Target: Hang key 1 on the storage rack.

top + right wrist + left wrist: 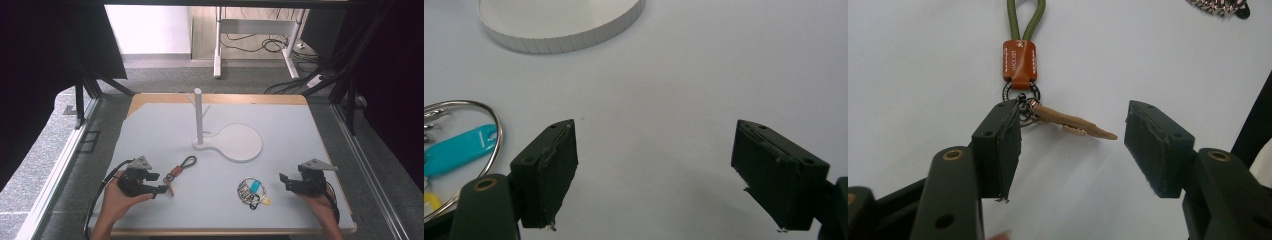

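We take the white stand (234, 142) as landmark: a round base with an upright post (198, 116), sitting near the middle of the grey table (160, 120).

Left gripper (159, 183): toward the person and to the left of the stand, held in the left hand (117, 196). In the left gripper view we see its jaws spread wide, gripping nothing; the key (1075, 125) lies on the table between them, and one pad (1000, 145) sits just beside the key's ring.

Right gripper (283, 182): toward the person and to the right of the stand, jaws likewise wide apart over bare table, holding nothing.

Large key ring (251, 191) with a teal tag (459, 149): nearer the person than the stand's base, between the two grippers, closer to the right one.

Olive cord keychain (181, 167) with brown leather tab (1019, 60): between the stand and the left gripper, loop end toward the stand.
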Motion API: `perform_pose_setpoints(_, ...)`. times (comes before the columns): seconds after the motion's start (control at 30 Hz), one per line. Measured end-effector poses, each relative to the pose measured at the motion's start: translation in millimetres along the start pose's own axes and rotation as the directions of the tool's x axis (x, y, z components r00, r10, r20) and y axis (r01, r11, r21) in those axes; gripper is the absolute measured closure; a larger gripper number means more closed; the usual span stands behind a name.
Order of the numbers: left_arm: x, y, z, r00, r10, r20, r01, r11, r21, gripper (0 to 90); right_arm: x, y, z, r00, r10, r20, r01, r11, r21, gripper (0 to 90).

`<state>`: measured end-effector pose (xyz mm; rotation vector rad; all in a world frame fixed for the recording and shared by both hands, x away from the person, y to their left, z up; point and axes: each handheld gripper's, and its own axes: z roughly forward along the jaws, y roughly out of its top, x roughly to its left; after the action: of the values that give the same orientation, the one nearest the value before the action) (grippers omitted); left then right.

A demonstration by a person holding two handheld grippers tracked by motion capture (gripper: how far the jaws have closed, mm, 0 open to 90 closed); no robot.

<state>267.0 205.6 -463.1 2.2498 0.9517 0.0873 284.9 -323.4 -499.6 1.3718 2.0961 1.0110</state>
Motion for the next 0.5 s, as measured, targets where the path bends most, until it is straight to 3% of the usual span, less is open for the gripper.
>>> perform_pose_setpoints(0.23, 0.6, 0.0, 2.1, 1.0000, 0.003, -0.005, -0.003, 0.9999, 0.010, 39.9, -7.4, -4.4, -10.2, 0.9997, 0.022, -0.004, -0.022, 1.000, -0.020, 22.2)
perform_pose_setpoints(0.5, 0.9, -0.4, 6.5, 0.9999, -0.004, -0.011, 0.004, 0.9997, 0.023, 40.0, -9.7, -5.0, -6.9, 0.9991, 0.033, -0.026, -0.034, 0.999, -0.014, 23.8)
